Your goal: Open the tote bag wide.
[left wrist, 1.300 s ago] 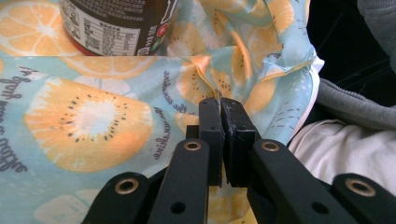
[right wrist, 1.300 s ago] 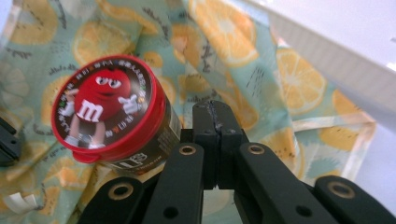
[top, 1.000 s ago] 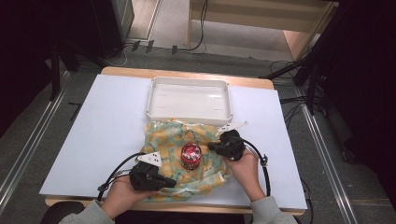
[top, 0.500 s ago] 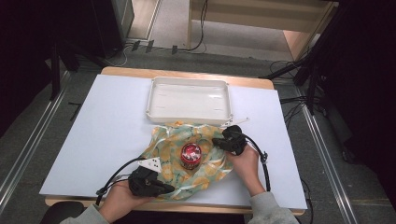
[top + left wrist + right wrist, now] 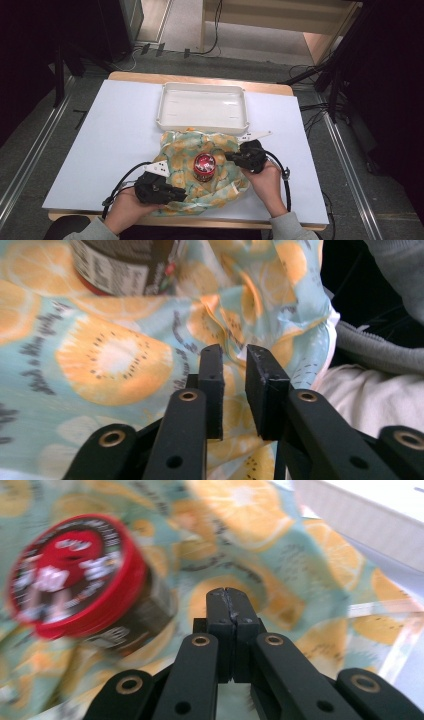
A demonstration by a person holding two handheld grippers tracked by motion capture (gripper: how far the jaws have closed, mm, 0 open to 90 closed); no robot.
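In the lower middle of the high view, a patterned cloth [image 5: 202, 170] with orange slices lies crumpled on the white tabletop [image 5: 115, 130], and a small jar [image 5: 204, 166] with a red lid stands upright on it, near the centre of the cloth. Above them in the frame, a white tray [image 5: 165, 107] stands just beside the upper edge of the cloth. The left claw [image 5: 176, 192], at the lower left of the cloth, has just been opening; in the left gripper view its pads stand a little apart, with the near edge of the cloth just behind them and nothing pressed between them. The right claw [image 5: 231, 157], at the right edge of the cloth, is closed together; in the right gripper view its pads meet with no fabric visible between them, so I judge that it holds nothing. The main risk, in my opinion, is the jar: if one claw pulls a corner of the cloth too fast or too high, the cloth under the jar can move and tip it, and it can roll toward the tabletop edge. Also the thin fabric may slip from the left claw if it closes on only one loose fold, and the right claw, moving near the jar, could knock the lid
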